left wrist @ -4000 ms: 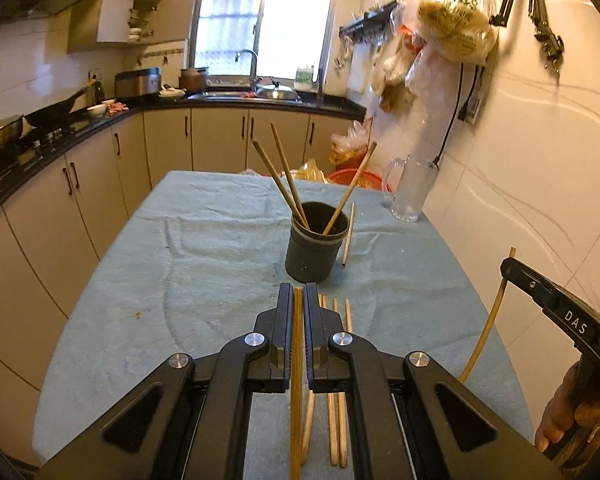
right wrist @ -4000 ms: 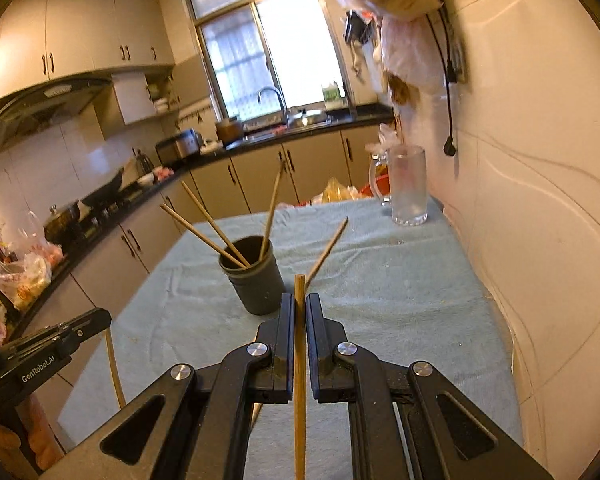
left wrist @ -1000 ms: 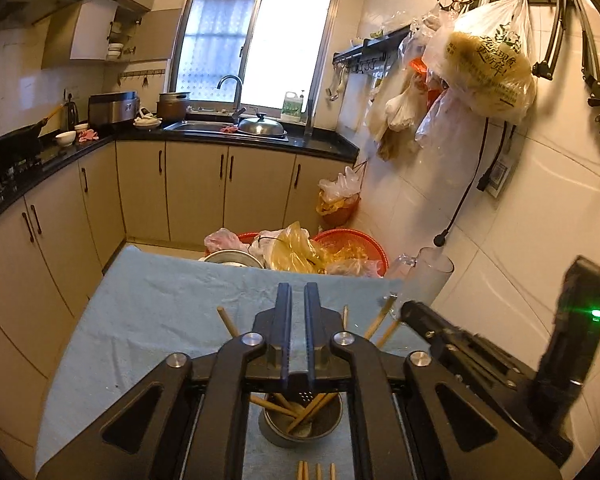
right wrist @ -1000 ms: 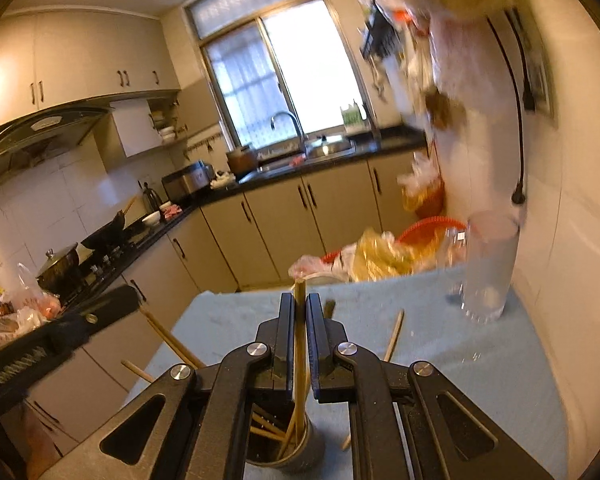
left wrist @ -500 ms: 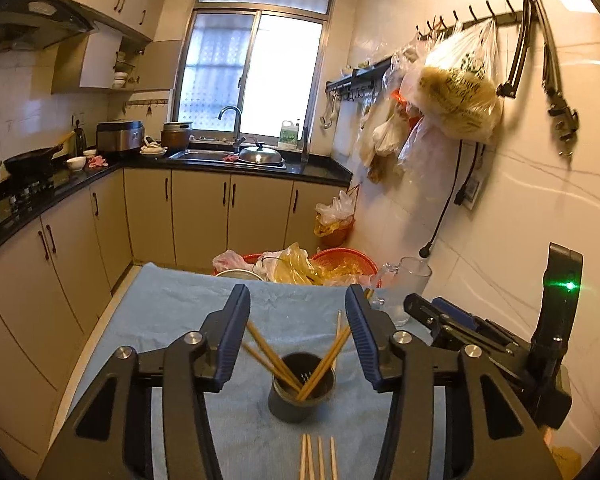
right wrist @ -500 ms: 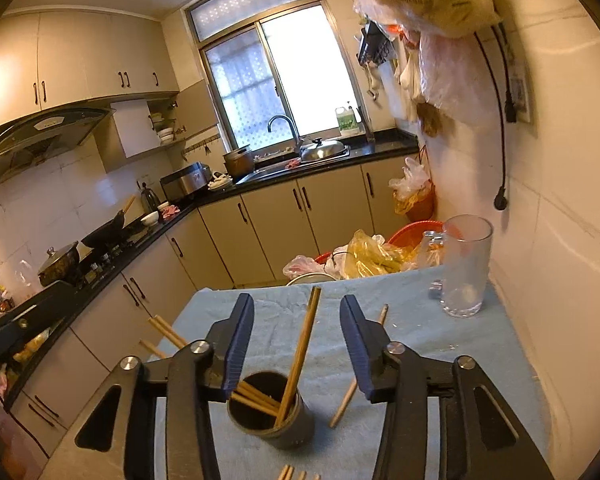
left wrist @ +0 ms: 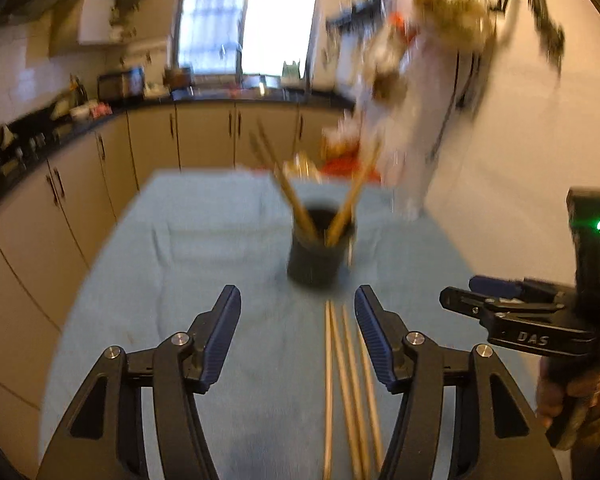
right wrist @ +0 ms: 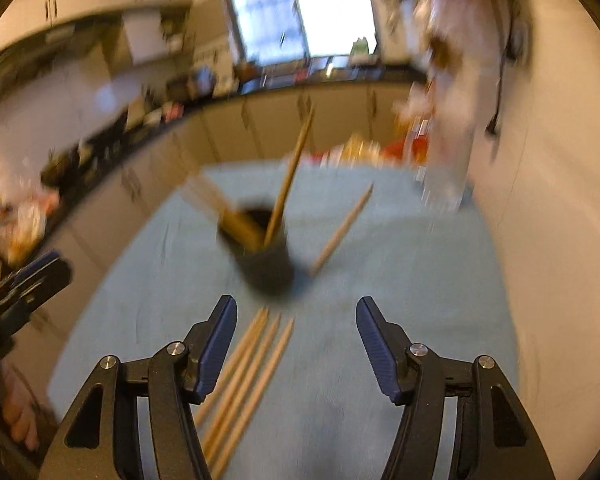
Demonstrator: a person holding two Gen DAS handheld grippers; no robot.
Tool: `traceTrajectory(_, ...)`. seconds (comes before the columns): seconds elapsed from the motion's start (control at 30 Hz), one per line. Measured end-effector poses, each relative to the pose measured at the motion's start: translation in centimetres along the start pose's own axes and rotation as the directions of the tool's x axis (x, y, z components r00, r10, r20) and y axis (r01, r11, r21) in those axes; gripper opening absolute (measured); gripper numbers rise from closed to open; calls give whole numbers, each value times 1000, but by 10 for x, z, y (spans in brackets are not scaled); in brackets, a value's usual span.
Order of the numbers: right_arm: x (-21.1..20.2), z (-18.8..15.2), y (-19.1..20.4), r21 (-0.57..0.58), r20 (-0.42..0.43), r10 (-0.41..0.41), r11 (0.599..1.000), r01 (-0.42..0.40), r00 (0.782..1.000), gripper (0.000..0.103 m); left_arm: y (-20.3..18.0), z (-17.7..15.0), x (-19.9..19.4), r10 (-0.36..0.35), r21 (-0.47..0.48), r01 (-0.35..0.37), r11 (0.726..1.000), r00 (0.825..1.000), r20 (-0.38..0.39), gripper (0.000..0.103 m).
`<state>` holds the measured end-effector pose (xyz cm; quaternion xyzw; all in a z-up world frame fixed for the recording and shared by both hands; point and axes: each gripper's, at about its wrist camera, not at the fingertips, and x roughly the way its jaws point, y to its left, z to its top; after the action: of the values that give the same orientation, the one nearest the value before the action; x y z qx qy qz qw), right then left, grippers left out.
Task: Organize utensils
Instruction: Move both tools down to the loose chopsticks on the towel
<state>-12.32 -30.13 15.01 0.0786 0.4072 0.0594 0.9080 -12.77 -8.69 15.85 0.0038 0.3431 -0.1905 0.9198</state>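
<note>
While both tools hang with fingers spread and empty, the left tool and right tool face a dark cup of upright chopsticks on the blue-clothed surface. Three loose chopsticks lie just before the cup; a fourth chopstick lies beside it.

Tan chopsticks, black cup, pale blue cloth

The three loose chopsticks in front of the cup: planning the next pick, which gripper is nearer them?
Left. The left gripper straddles the three chopsticks; the right gripper has them toward its left finger, off-centre.
</note>
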Motion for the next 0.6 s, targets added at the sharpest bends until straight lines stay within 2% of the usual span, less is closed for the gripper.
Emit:
traceTrajectory(0.03, 9, -11, 2, 0, -33, 12, 1000, -12, 999, 65, -2, -9, 9, -5, 5, 6, 1000, 999, -34, 58)
traceTrajectory(0.1, 23, -29, 4, 8, -88, 42, 999, -42, 995, 53, -6, -31, 29, -9, 23, 12, 1000, 993, -115, 57)
traceTrajectory(0.17, 37, -41, 7, 22, -137, 73, 997, -71, 988, 43, -9, -49, 47, -9, 40, 16, 999, 984, -176, 48)
traceTrajectory(0.23, 51, -53, 11, 25, -172, 86, 996, -83, 981, 41, -12, -62, 62, -11, 52, 24, 998, 972, -233, 36)
traceTrajectory(0.3, 64, -58, 17, 15, -200, 79, 997, -78, 977, 41, -12, -71, 74, -20, 49, 35, 998, 962, -272, 34)
traceTrajectory(0.5, 90, -55, 26, -3, -233, 37, 999, -38, 972, 41, -14, -75, 97, -44, 25, 55, 998, 943, -329, 31)
traceTrajectory(0.57, 97, -57, 27, -14, -240, 15, 1000, -19, 971, 34, -17, -75, 100, -33, 34, 46, 998, 946, -324, 29)
traceTrajectory(0.6, 101, -57, 27, -18, -246, 3, 1000, -7, 969, 32, -19, -75, 101, -26, 40, 41, 998, 946, -323, 24)
